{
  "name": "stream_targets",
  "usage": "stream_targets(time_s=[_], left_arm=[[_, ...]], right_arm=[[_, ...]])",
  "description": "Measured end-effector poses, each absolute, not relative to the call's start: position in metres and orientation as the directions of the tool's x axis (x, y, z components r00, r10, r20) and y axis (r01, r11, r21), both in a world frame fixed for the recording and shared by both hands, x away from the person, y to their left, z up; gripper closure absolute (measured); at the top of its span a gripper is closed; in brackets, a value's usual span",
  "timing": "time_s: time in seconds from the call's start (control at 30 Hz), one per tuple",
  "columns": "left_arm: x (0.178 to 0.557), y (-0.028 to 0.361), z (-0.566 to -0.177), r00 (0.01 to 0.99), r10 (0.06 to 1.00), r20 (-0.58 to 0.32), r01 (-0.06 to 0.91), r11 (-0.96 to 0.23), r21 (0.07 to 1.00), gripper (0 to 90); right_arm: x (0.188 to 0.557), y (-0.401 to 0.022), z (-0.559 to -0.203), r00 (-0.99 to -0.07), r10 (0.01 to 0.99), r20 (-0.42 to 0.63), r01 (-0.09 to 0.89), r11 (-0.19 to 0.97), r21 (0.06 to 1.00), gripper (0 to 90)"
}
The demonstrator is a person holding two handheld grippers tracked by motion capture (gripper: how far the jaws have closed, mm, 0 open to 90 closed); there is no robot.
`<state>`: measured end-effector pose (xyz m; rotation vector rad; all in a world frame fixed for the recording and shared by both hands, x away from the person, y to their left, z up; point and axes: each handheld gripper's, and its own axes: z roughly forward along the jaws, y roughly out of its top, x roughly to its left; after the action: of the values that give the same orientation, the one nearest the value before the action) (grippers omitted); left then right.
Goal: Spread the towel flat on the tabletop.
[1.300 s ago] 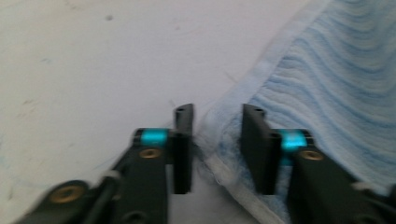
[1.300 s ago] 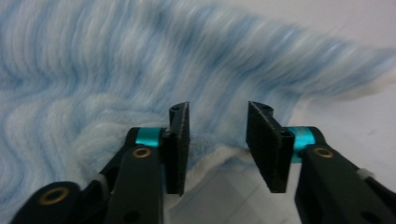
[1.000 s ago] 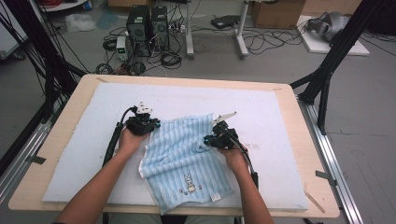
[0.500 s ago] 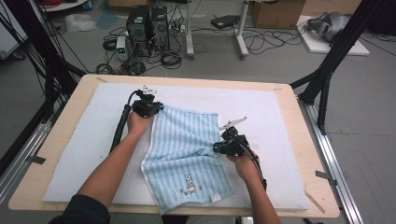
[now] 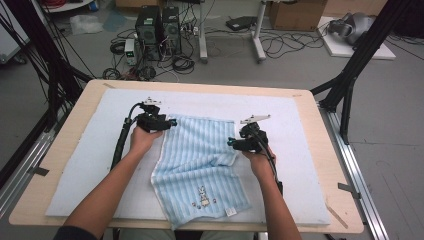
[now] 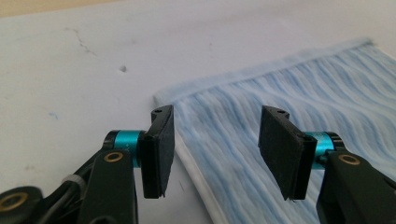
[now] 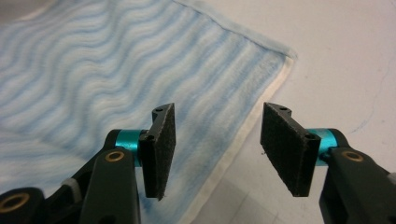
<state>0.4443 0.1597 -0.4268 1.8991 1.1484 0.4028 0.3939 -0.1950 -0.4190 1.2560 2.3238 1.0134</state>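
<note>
High view first: a pale blue striped terry towel with a small rabbit motif near its front hem lies spread on the white padded mat that covers the wooden desk, roughly centred and slightly askew. Its far edge looks flat; a ridge of slack crosses its right side. At the towel's far left corner sits the left gripper, and beside the towel's right edge the right gripper. Both have just been opening. In the left gripper view the black pads stand well apart with the towel corner lying on the mat below them, nothing pinched. Same story in the right gripper view: jaws wide, the cream-bordered corner of the towel resting free beneath the gripper, the pads not touching it.

So this reads as the release after spreading. To finish it well, I'd say lift each gripper straight up off the towel so the pads don't drag the corners back, then deal with that wrinkle near the right edge by re-pinching the hem and drawing it outward, away from the towel's middle. Beyond the desk, cables and computer towers sit on the floor.
</note>
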Motion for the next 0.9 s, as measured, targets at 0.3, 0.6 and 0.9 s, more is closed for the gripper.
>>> stream_targets(time_s=[0.3,0.6,0.9], left_arm=[[0.414,0.155,-0.437,0.572,0.810,-0.131,0.572,-0.279,0.771,47.1],[0.402,0.153,-0.447,0.611,0.789,-0.071,0.542,-0.351,0.764,38.7],[0.413,0.158,-0.449,0.627,0.777,-0.052,0.506,-0.355,0.786,85.7]], right_arm=[[0.406,-0.181,-0.435,-0.564,0.825,0.035,0.633,0.405,0.660,42.0],[0.411,-0.183,-0.437,-0.554,0.831,0.040,0.643,0.397,0.655,57.7],[0.415,-0.179,-0.437,-0.588,0.809,0.005,0.600,0.431,0.674,84.4]])
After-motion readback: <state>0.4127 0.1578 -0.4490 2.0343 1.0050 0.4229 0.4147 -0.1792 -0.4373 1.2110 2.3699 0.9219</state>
